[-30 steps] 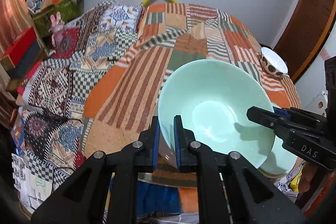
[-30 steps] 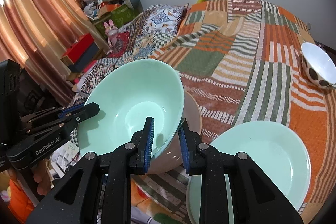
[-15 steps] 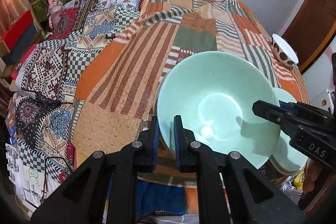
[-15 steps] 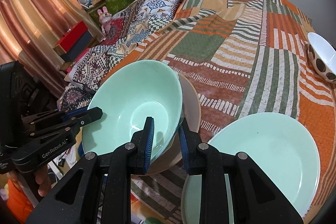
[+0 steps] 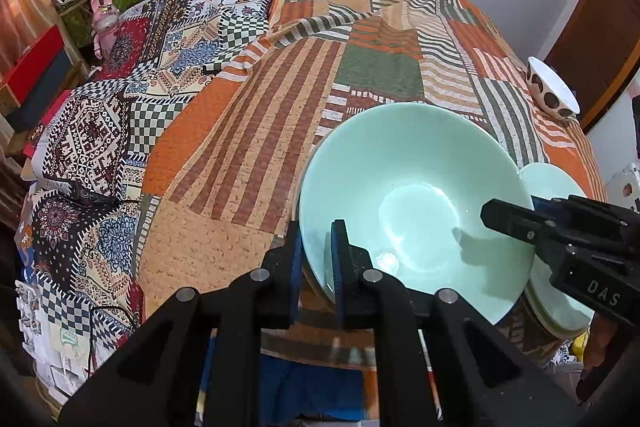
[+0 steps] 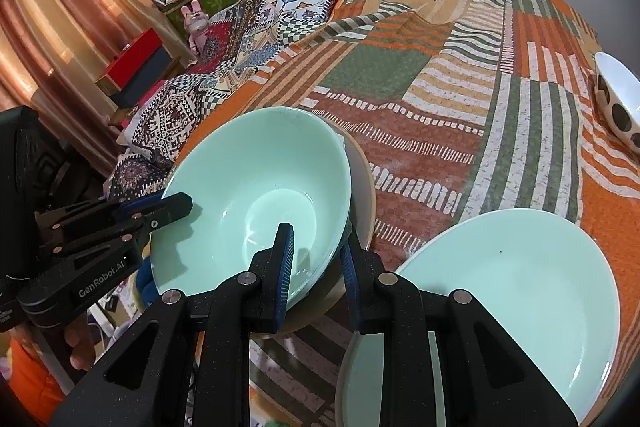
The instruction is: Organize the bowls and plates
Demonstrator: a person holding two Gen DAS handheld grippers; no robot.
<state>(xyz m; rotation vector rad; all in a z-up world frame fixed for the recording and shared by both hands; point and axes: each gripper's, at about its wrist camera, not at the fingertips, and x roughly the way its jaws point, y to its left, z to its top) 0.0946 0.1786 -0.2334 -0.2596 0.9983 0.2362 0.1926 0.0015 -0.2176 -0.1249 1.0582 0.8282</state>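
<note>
Nearest in the left wrist view, the left gripper [image 5: 316,259] has its two blue-padded fingers pinched on the near rim of the green bowl [image 5: 412,211], one pad inside the wall and one outside. In the right wrist view, the right gripper [image 6: 316,259] straddles the opposite rim with its jaws parted wider than the wall, the inner pad lying against the inside of the bowl; whether the outer pad touches at all is hard to tell, so it reads as slackened rather than clamped. The bowl sits nested in a tan bowl [image 6: 362,183] on the patchwork bedspread [image 6: 420,75], close to the bed's near edge. It looks like glazed ceramic or glass: stiff, fairly heavy for its width, glossy and therefore slippery under the pads, and liable to chip if it knocks its neighbour. The rim is the only place to take hold, and a wide bowl hung from one side would want to tip, so a grip on two opposite sides is the safer one. Just beside the stack, to the right, lies a green plate [image 6: 500,291], which seems to rest on another plate beneath. Well apart, at the far right edge of the bed, stands a spotted bowl [image 6: 618,103], not yet gathered.
</note>
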